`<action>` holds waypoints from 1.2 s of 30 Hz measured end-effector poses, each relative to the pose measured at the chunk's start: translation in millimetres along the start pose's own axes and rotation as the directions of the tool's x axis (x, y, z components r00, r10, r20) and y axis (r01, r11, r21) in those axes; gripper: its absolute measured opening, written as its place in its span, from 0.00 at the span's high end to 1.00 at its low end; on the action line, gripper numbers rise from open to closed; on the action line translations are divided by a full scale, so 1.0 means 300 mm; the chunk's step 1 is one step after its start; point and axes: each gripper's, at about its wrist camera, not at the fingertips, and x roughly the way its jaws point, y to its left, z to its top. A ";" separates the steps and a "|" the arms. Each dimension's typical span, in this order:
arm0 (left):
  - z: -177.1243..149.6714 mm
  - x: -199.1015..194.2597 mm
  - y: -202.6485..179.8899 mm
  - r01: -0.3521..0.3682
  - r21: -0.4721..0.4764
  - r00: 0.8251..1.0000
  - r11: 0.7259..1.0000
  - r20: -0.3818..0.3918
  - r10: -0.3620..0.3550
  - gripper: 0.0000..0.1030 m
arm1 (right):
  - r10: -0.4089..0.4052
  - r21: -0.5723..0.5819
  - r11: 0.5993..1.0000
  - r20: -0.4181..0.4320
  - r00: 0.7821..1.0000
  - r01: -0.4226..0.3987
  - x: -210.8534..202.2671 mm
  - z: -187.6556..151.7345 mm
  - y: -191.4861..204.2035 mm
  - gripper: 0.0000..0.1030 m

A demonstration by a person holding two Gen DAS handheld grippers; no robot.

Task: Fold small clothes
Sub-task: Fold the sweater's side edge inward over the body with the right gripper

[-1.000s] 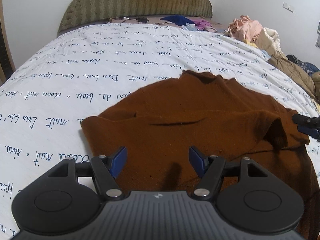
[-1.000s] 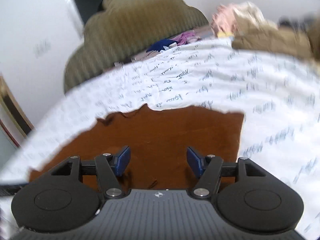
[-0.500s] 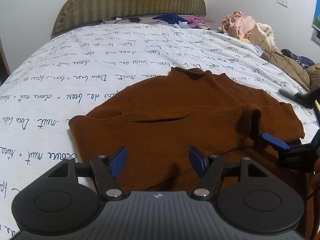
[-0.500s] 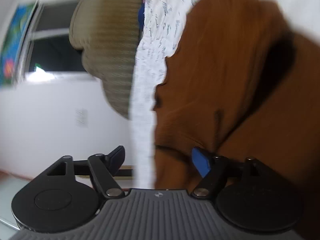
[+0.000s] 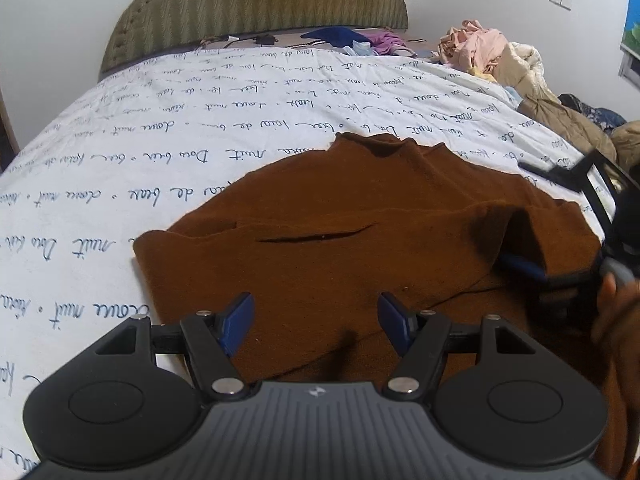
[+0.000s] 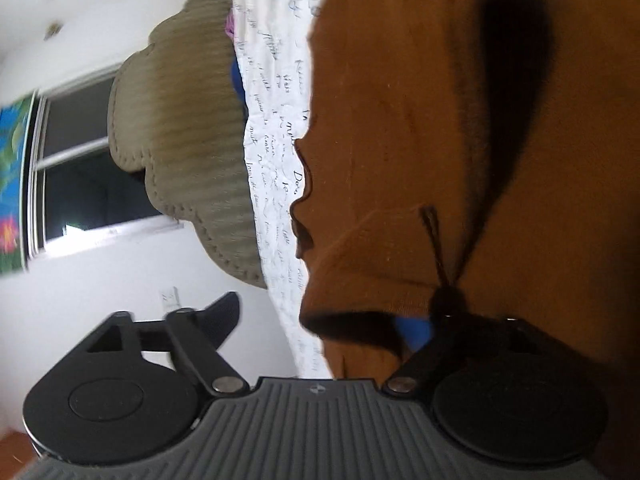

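Note:
A brown sweater [image 5: 360,216] lies spread on the white, script-printed bed sheet [image 5: 160,152], its collar toward the headboard. My left gripper [image 5: 316,320] hovers open over the sweater's near part, nothing between its blue pads. My right gripper [image 5: 514,212] is at the sweater's right edge, rolled onto its side. In the right wrist view the right gripper [image 6: 320,316] has its jaws closing with the sweater [image 6: 440,120] edge between them. One blue pad [image 6: 414,330] sits under the folded-over fabric, while the other finger [image 6: 224,312] stands clear of it.
An olive padded headboard [image 5: 256,4] stands at the far end. Blue and purple garments [image 5: 344,36] lie by it. A heap of pink and cream clothes [image 5: 488,52] and a tan jacket [image 5: 568,120] crowd the bed's right side. A hand [image 5: 616,312] holds the right gripper.
The right gripper rolled onto its side and came down to the sweater's right edge, slipping one finger under the fabric. The left gripper stayed about where it was, still open.

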 end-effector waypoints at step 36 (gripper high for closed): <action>0.012 0.056 0.026 -0.053 -0.109 0.998 0.993 0.015 0.055 0.30 | -0.145 -0.468 0.852 0.221 0.964 0.236 -0.038 0.220 0.122 0.70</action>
